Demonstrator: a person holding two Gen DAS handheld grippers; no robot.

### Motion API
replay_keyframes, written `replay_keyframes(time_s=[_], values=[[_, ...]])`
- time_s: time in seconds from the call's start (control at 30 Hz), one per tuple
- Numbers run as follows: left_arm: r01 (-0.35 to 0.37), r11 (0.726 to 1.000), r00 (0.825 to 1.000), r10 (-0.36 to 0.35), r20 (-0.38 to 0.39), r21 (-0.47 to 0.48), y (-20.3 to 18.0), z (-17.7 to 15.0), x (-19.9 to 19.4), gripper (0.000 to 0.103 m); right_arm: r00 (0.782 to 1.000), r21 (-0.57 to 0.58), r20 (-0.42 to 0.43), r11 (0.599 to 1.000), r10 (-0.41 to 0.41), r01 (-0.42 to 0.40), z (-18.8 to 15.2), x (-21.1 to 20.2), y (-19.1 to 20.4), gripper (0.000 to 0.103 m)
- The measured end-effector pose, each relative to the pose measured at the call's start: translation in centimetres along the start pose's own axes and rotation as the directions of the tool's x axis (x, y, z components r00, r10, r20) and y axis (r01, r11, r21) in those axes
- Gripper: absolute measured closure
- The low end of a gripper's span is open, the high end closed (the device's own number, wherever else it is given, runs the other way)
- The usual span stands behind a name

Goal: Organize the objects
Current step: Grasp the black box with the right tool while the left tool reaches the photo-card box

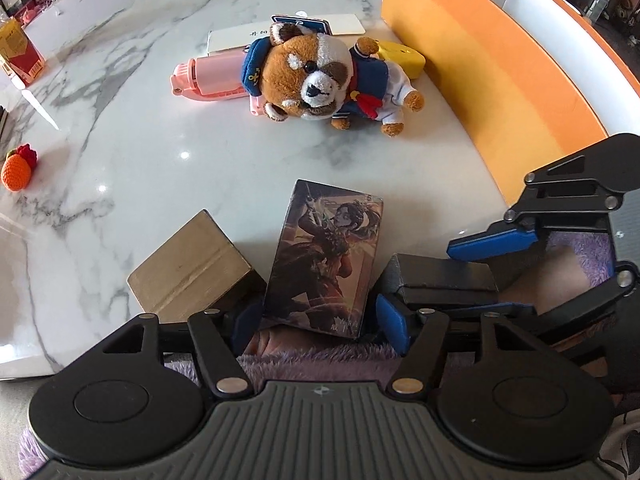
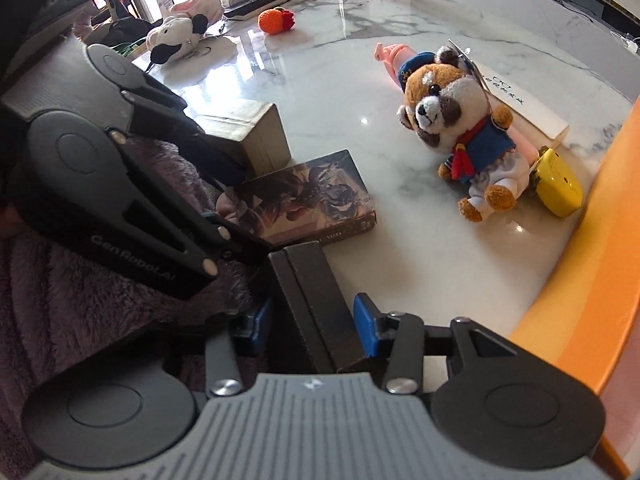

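The left hand-held gripper (image 1: pixel 320 316) stands released around a flat illustrated card box (image 1: pixel 326 258) on the white marble desk (image 1: pixel 160 128). Just beside it, the right hand-held gripper (image 2: pixel 312 320) is grasping a matte black rectangular box (image 2: pixel 310 304).

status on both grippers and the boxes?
Left gripper open around illustrated card box. Right gripper straddling black box; contact unclear. Cardboard box beside them.

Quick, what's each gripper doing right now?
Left gripper: open, the picture card box between its fingers, not pressed.
Right gripper: fingers around the black box; grip cannot be told.
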State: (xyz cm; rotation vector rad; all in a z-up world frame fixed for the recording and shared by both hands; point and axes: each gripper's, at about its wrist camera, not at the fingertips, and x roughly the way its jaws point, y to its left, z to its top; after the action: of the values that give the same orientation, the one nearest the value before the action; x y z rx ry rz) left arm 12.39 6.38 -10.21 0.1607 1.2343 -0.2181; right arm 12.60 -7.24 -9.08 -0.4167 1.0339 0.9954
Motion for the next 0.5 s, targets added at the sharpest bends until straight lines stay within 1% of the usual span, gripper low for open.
replay_keyframes(time_s=[0.07, 0.13, 0.17, 0.23, 0.3, 0.43, 0.5], values=[[-0.017, 0.999, 1.000, 0.017, 0.000, 0.029, -0.2, 0.0, 0.2, 0.025, 1.000, 0.016, -0.005, 1.000, 0.026, -0.026, -0.2, -0.7, -0.3, 0.064], [-0.039, 0.997, 0.999, 0.040, -0.005, 0.072, -0.5, 0.2, 0.4, 0.025, 0.999, 0.021, -0.004, 0.998, 0.053, -0.053, -0.3, -1.0, -0.5, 0.065], [-0.051, 0.993, 0.999, 0.052, -0.005, 0.107, -0.8, 0.3, 0.6, 0.027, 0.998, 0.021, -0.003, 0.998, 0.063, -0.063, -0.3, -1.1, -0.5, 0.065], [-0.083, 0.978, 0.996, 0.084, 0.002, 0.189, -1.6, 0.5, 0.7, 0.029, 0.997, 0.026, -0.005, 0.997, 0.078, -0.078, -0.2, -0.8, -0.6, 0.065], [-0.102, 0.959, 0.994, 0.105, 0.005, 0.264, -2.1, 0.7, 0.9, 0.029, 0.996, 0.020, -0.003, 0.996, 0.084, -0.084, 0.1, -0.2, -0.3, 0.064], [-0.083, 0.947, 0.996, 0.091, -0.012, 0.310, -2.0, 1.2, 1.5, 0.029, 0.994, 0.038, -0.009, 0.993, 0.112, -0.112, 0.2, 1.0, -0.2, 0.064], [-0.078, 0.941, 0.996, 0.088, -0.013, 0.330, -2.2, 1.4, 1.6, 0.027, 0.994, 0.051, 0.000, 0.993, 0.106, -0.106, 0.1, 1.0, -0.2, 0.063]])
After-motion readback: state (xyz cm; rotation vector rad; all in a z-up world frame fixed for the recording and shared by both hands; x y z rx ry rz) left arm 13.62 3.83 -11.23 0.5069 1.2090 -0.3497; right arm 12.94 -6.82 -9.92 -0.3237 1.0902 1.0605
